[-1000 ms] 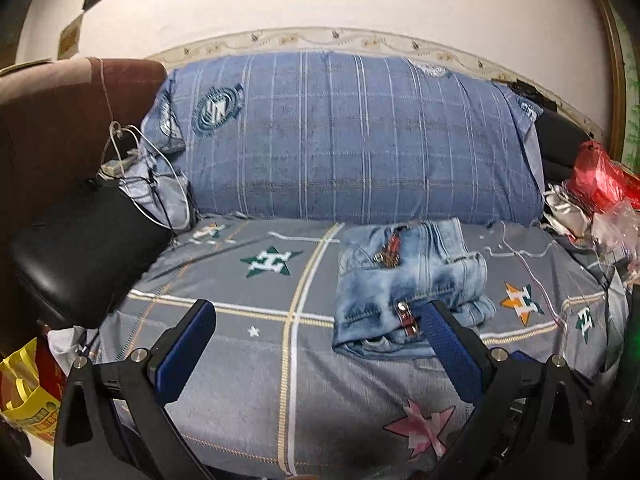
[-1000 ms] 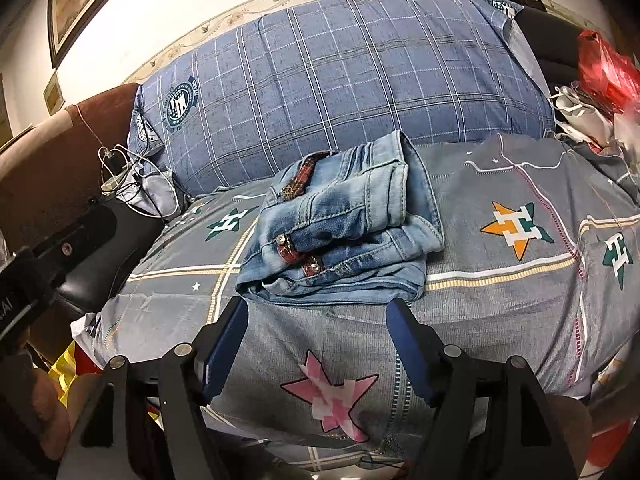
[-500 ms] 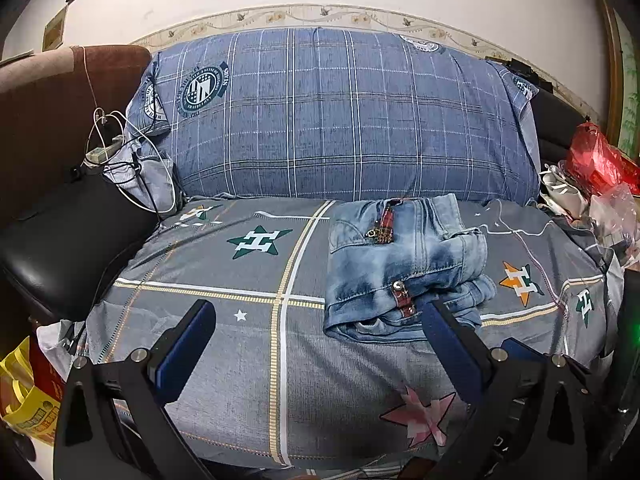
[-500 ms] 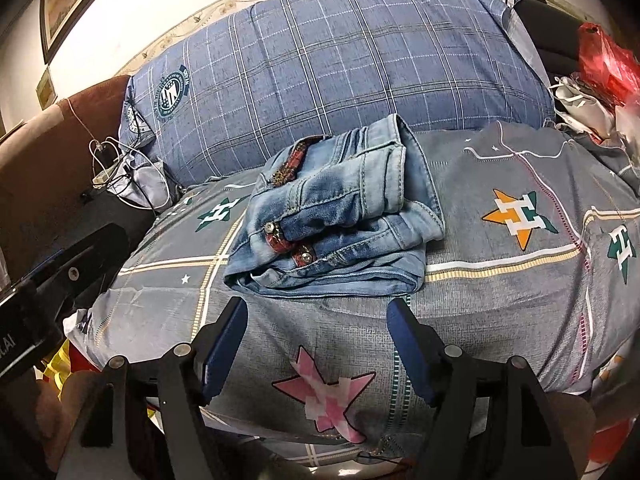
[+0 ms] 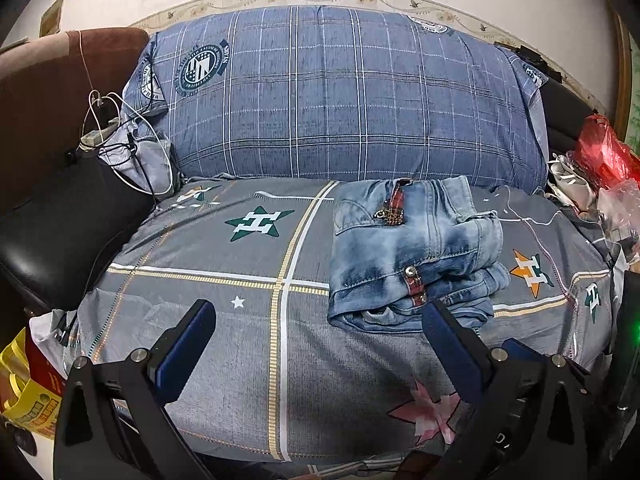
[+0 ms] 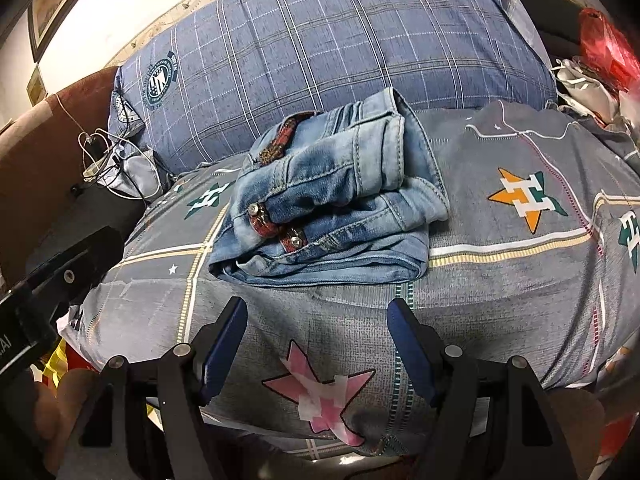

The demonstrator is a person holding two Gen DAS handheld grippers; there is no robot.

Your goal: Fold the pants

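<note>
Light blue denim pants (image 5: pixel 412 256) lie folded into a compact stack with a red belt on the grey star-print bedding (image 5: pixel 248 264), to the right of its middle. My left gripper (image 5: pixel 316 312) hangs open over the bedding's near part, its right finger just in front of the stack's near edge, nothing between the pads. In the right wrist view the pants (image 6: pixel 332 204) sit just beyond my right gripper (image 6: pixel 316 308), which is open and empty above the pink star print. The left gripper's black body (image 6: pixel 56 248) shows at that view's left edge.
A big blue plaid pillow (image 5: pixel 344 96) stands behind the pants. White cables and a power strip (image 5: pixel 104 128) lie on the dark armrest (image 5: pixel 48 224) at left. Red and clear plastic bags (image 5: pixel 604 160) crowd the right edge. A yellow bag (image 5: pixel 24 392) sits below left.
Both views have drawn back and tipped, so the folded pants sit a little farther from the fingers and higher in frame. Both grippers stay open; the pants have not moved.
</note>
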